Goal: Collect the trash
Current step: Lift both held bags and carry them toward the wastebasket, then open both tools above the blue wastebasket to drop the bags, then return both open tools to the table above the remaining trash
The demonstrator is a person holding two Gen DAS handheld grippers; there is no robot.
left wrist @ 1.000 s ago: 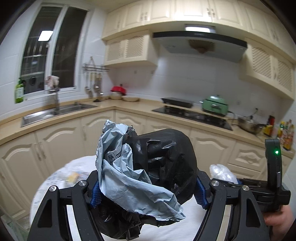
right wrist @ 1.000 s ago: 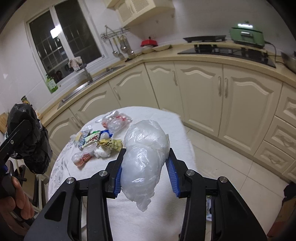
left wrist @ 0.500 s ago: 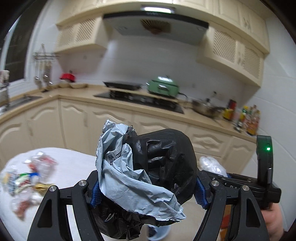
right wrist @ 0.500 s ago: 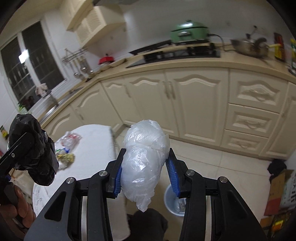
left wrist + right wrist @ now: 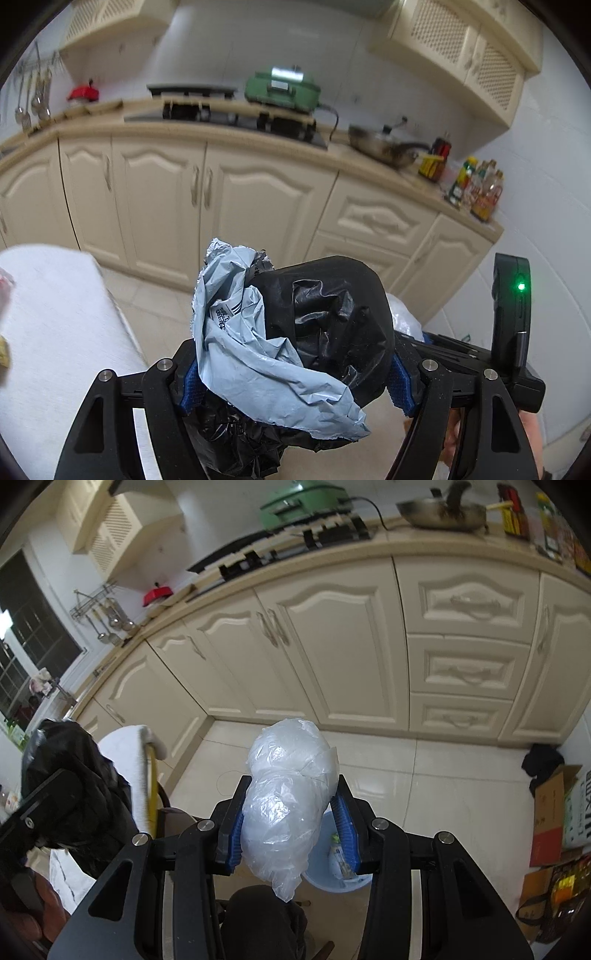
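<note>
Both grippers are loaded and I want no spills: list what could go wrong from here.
1. The clear plastic bag bulges above and hangs below the right hand-held gripper; it may slip out early.
2. The blue bin is mostly hidden behind that bag, so a drop could miss it.
3. In the left hand-held gripper, the grey-blue wrapper drapes loosely over the black bag and might fall off.

Cream cabinets, green cooker – wok, cardboard boxes
</note>
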